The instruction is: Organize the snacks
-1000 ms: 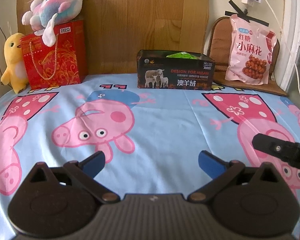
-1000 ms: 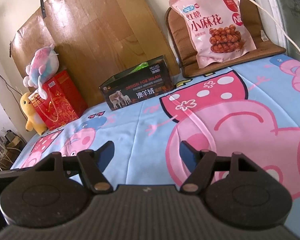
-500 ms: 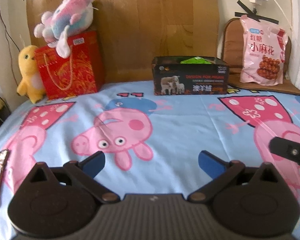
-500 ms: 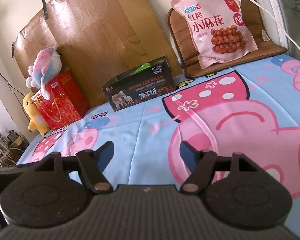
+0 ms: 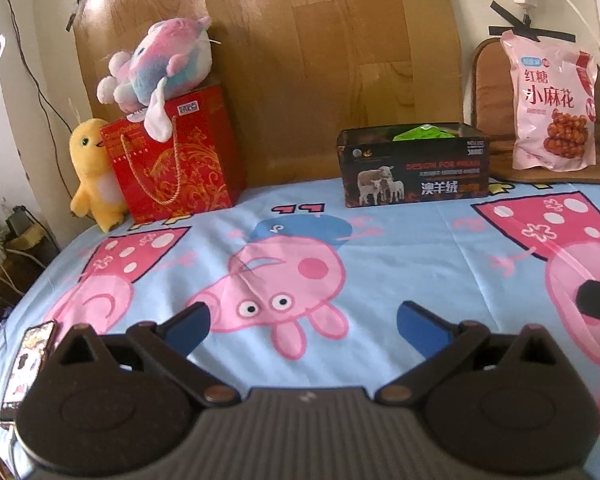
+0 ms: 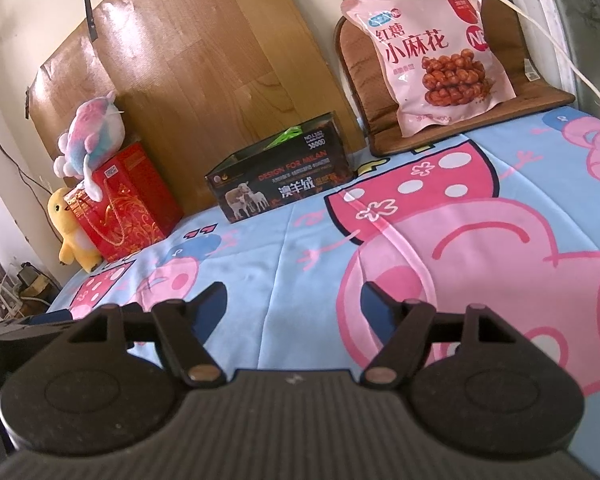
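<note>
A pink snack bag (image 5: 552, 108) leans upright on a brown cushion at the back right; it also shows in the right wrist view (image 6: 436, 56). A black box with sheep on it (image 5: 414, 168) stands at the back middle with a green packet (image 5: 420, 133) inside; the box also shows in the right wrist view (image 6: 280, 176). My left gripper (image 5: 302, 320) is open and empty, low over the cartoon-pig sheet. My right gripper (image 6: 294, 300) is open and empty too. A black tip of the right gripper (image 5: 598, 304) shows at the right edge of the left wrist view.
A red gift bag (image 5: 172, 156) stands at the back left with a pink-blue plush (image 5: 160, 64) on top and a yellow plush chick (image 5: 92, 172) beside it. A phone (image 5: 28, 364) lies at the sheet's left edge. A wooden board (image 5: 320, 48) leans on the wall.
My left gripper has pulled back and swung left; the far objects look smaller and the phone has come into view. My right gripper has barely moved.
</note>
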A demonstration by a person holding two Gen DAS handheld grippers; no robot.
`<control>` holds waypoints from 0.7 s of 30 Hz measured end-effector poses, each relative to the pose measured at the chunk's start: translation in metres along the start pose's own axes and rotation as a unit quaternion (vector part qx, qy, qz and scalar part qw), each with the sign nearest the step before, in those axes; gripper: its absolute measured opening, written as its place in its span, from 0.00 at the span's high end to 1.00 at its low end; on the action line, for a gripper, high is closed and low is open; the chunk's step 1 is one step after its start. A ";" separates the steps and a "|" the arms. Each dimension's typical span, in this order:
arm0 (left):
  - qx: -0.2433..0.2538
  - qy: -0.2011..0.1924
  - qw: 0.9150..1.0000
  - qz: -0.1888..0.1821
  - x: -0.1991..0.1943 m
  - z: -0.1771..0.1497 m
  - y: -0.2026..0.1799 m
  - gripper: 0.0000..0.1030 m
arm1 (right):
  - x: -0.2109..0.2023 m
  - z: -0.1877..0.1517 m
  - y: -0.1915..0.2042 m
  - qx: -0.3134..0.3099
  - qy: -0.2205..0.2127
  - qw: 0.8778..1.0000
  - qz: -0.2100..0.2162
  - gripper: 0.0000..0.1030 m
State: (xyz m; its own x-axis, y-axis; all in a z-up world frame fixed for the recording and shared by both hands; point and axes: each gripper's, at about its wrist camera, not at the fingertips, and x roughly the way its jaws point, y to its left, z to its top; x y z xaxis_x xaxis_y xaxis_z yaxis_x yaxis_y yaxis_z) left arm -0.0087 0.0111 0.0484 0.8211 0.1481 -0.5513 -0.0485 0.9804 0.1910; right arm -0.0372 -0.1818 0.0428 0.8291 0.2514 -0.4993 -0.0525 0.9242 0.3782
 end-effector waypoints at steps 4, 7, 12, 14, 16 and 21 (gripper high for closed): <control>0.006 -0.002 1.000 0.003 0.000 0.000 -0.001 0.00 | 0.000 0.000 -0.001 0.001 0.000 1.000 0.000 0.26; 0.009 -0.002 1.000 0.000 0.000 0.000 -0.002 0.00 | 0.000 0.000 -0.001 0.002 0.000 1.000 0.000 0.26; 0.009 0.005 1.000 -0.006 0.003 -0.001 -0.003 0.00 | 0.000 -0.001 -0.003 0.004 -0.001 1.000 -0.001 0.26; 0.010 0.010 1.000 -0.008 0.004 -0.001 -0.003 0.00 | 0.000 -0.001 -0.004 0.006 0.000 1.000 -0.001 0.26; 0.012 0.012 1.000 -0.005 0.005 -0.002 -0.004 0.00 | 0.000 -0.001 -0.004 0.008 0.000 1.000 -0.001 0.26; 0.019 0.016 1.000 0.003 0.007 -0.002 -0.007 0.00 | 0.001 -0.001 -0.006 0.010 0.002 1.000 -0.001 0.26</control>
State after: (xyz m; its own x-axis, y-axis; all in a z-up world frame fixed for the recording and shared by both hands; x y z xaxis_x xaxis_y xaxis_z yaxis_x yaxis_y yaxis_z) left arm -0.0039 0.0053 0.0410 0.8021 0.1593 -0.5755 -0.0313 0.9737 0.2259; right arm -0.0369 -0.1869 0.0397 0.8271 0.2507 -0.5030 -0.0392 0.9185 0.3934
